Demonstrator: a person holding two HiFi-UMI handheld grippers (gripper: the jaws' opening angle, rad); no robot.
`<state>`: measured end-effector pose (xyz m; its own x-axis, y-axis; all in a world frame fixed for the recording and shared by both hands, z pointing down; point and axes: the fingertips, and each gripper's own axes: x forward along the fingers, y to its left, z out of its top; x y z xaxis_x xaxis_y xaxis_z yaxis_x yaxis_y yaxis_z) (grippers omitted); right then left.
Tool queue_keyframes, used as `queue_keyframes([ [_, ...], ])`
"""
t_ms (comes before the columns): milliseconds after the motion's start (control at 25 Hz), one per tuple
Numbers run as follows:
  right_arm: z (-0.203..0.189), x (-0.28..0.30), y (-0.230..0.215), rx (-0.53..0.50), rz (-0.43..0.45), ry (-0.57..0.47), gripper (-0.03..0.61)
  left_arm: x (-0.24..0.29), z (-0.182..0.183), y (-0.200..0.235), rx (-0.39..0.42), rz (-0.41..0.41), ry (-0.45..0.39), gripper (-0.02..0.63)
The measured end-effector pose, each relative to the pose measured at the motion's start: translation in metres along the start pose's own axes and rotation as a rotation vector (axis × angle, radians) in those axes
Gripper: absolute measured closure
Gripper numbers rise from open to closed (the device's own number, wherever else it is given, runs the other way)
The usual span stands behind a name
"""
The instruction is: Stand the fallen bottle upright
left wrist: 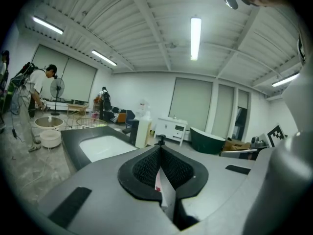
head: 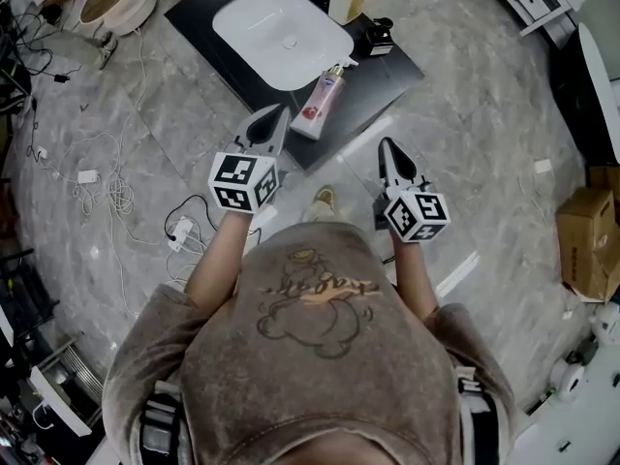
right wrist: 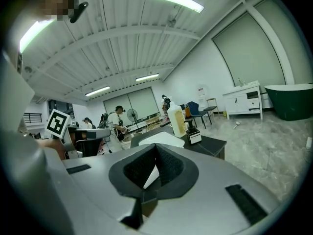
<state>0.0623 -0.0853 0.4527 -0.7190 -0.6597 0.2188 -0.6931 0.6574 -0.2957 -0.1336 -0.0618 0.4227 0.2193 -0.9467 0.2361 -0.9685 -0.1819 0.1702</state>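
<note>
Lying bottle (head: 323,105) on black counter (head: 380,83)

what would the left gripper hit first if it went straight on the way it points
Probably the fallen bottle, lying on the black table ahead of the shut left gripper; depth is unclear, so the table edge might come first.

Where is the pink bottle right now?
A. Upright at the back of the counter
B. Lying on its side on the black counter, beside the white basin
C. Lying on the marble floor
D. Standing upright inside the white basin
B: in the head view the pink bottle lies flat on the black counter, near its front edge, just outside the white basin.
</note>
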Motion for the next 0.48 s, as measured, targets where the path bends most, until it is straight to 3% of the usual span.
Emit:
queue_keyframes([
  [280,0.012,0.030,-0.023,0.009,0.049,0.004,0.583,0.033,0.011,0.006,-0.006,0.028,0.000,0.595],
  [480,0.018,0.043,-0.031,0.018,0.036,-0.001,0.583,0.054,0.018,0.007,0.007,-0.005,0.014,0.595],
])
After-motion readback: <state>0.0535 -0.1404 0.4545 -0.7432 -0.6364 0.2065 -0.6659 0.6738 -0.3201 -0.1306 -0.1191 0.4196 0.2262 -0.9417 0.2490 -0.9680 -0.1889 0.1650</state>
